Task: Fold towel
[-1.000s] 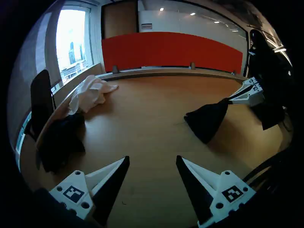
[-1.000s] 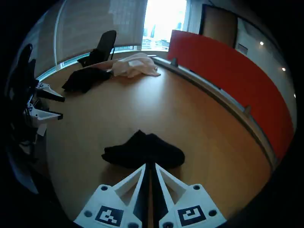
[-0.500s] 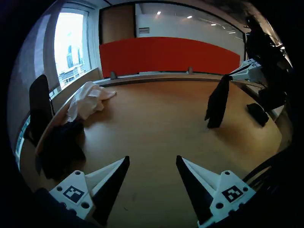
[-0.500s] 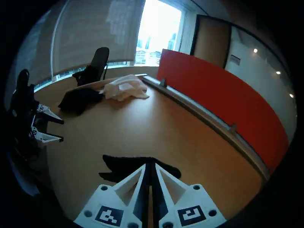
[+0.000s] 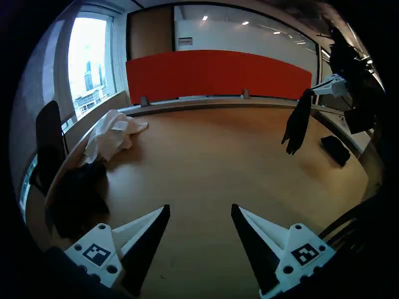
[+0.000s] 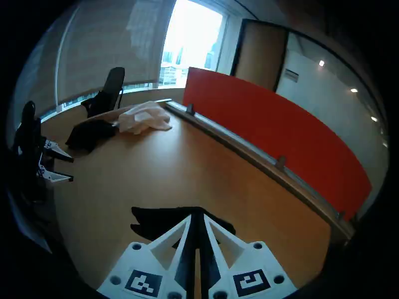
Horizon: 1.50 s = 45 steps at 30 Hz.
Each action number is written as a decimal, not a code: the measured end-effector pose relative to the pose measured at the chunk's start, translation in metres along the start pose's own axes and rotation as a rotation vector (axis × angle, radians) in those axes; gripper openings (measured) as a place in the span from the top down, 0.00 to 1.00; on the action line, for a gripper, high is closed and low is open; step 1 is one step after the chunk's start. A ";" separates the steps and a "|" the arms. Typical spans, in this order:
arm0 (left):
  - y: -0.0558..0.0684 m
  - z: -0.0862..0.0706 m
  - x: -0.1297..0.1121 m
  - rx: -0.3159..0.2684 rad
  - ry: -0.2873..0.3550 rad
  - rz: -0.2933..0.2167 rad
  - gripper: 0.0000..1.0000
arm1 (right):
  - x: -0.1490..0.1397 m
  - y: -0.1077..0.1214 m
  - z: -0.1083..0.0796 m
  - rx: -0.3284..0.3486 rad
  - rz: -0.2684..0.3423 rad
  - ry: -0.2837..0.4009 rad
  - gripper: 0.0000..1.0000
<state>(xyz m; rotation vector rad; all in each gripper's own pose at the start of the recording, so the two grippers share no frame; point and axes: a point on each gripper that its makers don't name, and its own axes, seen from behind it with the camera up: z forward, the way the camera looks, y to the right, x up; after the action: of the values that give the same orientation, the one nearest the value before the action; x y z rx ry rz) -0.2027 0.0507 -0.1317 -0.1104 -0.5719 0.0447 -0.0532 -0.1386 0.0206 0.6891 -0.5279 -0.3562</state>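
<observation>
The black towel [image 5: 298,122] is pinched at one edge by the right gripper [image 6: 198,215] and hung above the table [image 5: 209,149], likely to let it unfurl. The left gripper [image 5: 200,206] is held spread, empty.

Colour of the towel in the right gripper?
Black: the towel shows best in the left gripper view, hanging free.

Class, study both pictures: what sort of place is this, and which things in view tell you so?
Probably an office or meeting room: a long wooden table with a red divider panel along its far edge, and an office chair beside a large window overlooking city buildings.
</observation>
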 end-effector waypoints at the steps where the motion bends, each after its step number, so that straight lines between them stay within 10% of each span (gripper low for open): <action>1: 0.001 0.001 0.000 -0.001 -0.001 0.001 0.09 | -0.001 0.007 -0.003 -0.006 0.008 0.001 0.97; 45: 0.022 0.007 0.013 0.015 -0.029 0.036 0.09 | -0.128 0.228 -0.093 -0.240 0.146 -0.199 0.97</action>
<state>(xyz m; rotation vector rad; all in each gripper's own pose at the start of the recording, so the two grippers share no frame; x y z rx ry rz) -0.1961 0.0742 -0.1219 -0.1060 -0.5988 0.0858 -0.0733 0.1336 0.0720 0.3826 -0.7073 -0.3458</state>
